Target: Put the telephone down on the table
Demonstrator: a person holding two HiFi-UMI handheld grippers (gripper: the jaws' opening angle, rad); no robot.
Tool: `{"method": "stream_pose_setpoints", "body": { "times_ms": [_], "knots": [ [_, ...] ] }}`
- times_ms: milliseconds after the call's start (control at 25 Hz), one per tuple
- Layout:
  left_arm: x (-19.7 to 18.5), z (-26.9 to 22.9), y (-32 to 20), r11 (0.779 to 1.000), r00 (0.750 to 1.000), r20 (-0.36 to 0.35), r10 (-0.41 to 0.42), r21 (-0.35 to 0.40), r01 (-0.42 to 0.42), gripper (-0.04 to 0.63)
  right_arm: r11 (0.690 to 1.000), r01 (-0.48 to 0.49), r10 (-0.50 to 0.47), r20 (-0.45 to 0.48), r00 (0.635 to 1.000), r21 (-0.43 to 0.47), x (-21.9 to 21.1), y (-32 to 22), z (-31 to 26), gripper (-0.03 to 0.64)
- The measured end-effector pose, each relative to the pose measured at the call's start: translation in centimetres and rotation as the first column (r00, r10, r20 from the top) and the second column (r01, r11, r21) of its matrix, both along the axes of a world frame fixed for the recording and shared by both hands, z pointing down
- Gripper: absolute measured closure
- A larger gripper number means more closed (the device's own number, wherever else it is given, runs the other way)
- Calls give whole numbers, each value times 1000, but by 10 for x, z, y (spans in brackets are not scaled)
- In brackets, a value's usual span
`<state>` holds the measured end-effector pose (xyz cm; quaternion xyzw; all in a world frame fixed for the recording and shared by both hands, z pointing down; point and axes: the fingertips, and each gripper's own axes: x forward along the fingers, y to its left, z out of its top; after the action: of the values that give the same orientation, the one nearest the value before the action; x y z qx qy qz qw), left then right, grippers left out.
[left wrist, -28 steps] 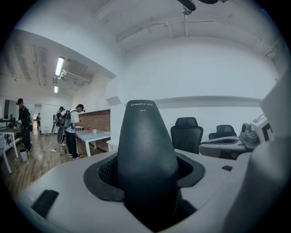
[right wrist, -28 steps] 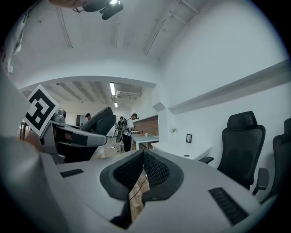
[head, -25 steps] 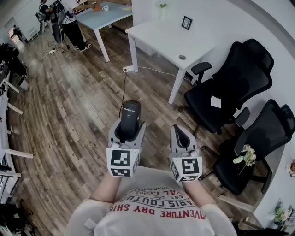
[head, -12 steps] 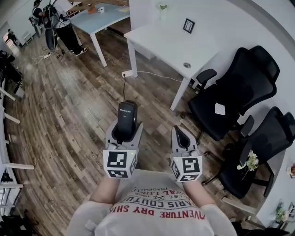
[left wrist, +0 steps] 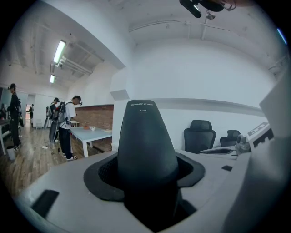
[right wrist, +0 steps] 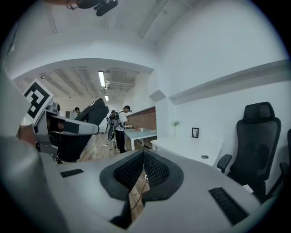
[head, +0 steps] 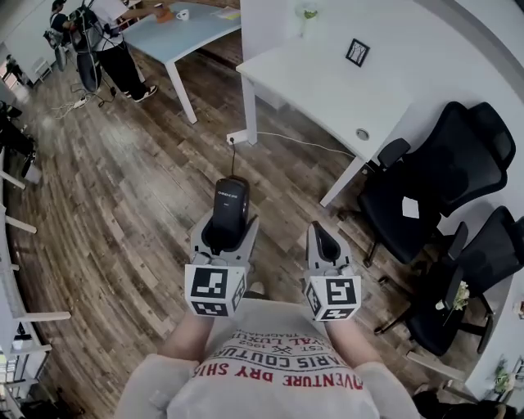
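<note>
The telephone is a black handset standing up out of my left gripper, which is shut on its lower part; in the left gripper view the telephone fills the middle between the pads. My right gripper is held beside it, shut with nothing in it, its dark pads meeting at the tip. Both hang over the wooden floor, in front of my chest. The white table stands ahead and to the right, also in the right gripper view as the white table.
Two black office chairs stand right of the white table. A small framed picture and a plant sit on it. A cable runs on the floor by its leg. A light blue table and standing people are far left.
The view has shifted, so the white table and chairs sit further right and higher. Both grippers keep their places before my chest, the telephone still held in the left one.
</note>
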<state>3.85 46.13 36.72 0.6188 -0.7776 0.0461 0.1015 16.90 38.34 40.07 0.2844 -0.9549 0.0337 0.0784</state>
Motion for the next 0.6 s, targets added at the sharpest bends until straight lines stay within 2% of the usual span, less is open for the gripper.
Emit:
{"method": "stream_pose_setpoints", "body": {
  "times_ms": [160,320,600],
  "knots": [
    [-42,9,-1,1000,1000,-18,4,-14,-4,296,1000,-7,7,-8,1000,-6,-40,-4,3,592],
    [-68,24,-10,999,998,-56,-17,-33,15,296,1000,-2,1,-43,999,-27,-61,-18,15,592],
    [-106,41,-58,997,997,-61,-53,-61,50,296,999,23,-25,-41,999,-48,-101,-76,30,592]
  ]
}}
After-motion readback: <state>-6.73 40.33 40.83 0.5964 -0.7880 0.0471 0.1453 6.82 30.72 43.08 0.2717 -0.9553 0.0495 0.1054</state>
